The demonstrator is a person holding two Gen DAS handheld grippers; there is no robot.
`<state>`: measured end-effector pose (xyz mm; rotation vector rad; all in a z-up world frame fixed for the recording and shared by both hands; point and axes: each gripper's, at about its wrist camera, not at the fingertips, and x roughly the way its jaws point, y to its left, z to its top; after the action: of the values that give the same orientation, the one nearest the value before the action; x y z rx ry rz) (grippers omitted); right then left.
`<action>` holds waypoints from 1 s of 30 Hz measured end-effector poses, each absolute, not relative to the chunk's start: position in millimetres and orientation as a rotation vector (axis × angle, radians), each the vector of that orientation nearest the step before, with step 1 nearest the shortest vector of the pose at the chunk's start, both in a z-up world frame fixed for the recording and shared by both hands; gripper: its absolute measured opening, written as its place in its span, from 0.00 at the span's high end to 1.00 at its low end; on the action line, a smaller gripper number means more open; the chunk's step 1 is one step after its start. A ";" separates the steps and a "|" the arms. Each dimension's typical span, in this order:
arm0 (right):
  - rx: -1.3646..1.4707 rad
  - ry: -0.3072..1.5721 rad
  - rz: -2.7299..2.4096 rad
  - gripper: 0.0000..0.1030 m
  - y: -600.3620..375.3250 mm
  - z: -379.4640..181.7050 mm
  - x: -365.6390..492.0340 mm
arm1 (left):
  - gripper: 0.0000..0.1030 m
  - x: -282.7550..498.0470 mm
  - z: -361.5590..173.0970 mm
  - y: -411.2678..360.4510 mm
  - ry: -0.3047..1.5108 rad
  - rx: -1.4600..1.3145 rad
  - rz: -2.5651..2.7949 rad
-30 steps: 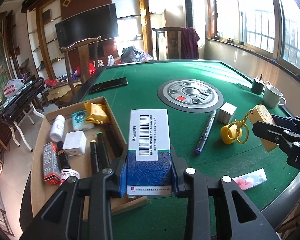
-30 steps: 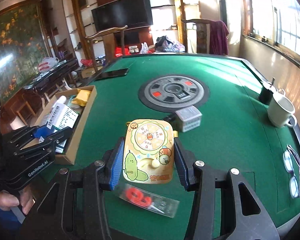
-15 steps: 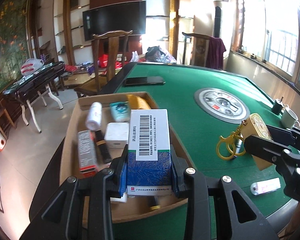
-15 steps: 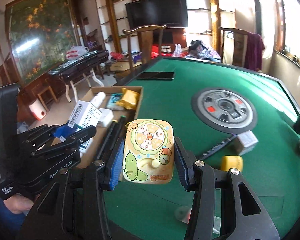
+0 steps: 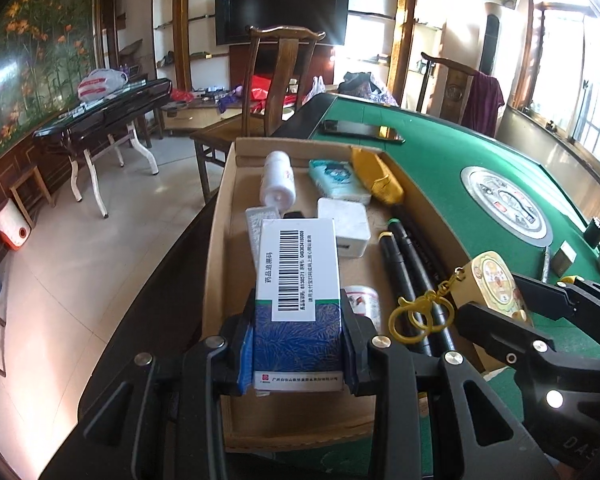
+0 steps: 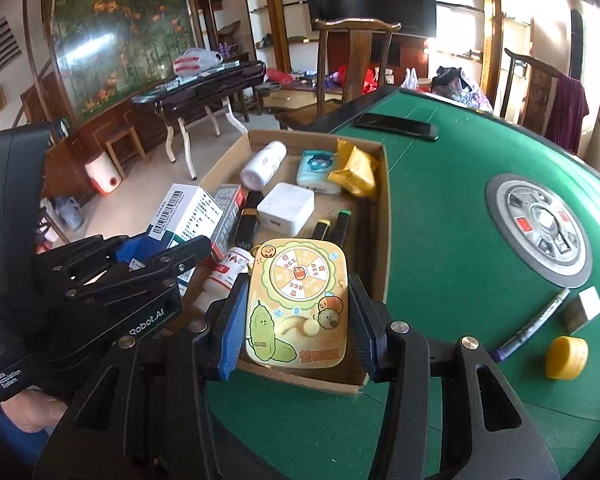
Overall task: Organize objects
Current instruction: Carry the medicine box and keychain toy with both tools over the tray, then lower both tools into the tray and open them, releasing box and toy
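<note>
While the left tongs (image 5: 298, 354) clamp the medicine box (image 5: 298, 284) and the right tongs (image 6: 296, 330) the game card (image 6: 298, 304), each should be lowered into bare spots of the cardboard tray (image 6: 384, 216) before release.

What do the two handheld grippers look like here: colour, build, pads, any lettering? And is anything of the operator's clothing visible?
Both grippers, left and right, are black angular plastic with silver screws and blue pads inside the fingers. In the right wrist view the left gripper's body bears white lettering ending "Robot.AI". A blue sleeve shows below it.
</note>
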<state>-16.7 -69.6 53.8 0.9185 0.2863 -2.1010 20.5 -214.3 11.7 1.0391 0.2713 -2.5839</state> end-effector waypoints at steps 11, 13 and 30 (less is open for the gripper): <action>1.017 0.313 -2.055 0.54 -90.2 20.9 -26.6 | 0.67 20.9 -2.7 -223.1 0.270 1.095 -2.568; 1.040 0.312 -2.043 0.54 -93.4 15.5 -29.8 | 0.67 20.9 -3.3 -224.4 0.270 1.098 -2.567; 1.057 0.279 -2.052 0.53 -95.2 8.8 -45.9 | 0.61 20.6 -2.5 -230.4 0.341 1.114 -2.572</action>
<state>-45.9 -95.2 8.8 1.0567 0.2791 -2.0516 20.6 -230.4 -2.5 1.1136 0.3412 -2.5720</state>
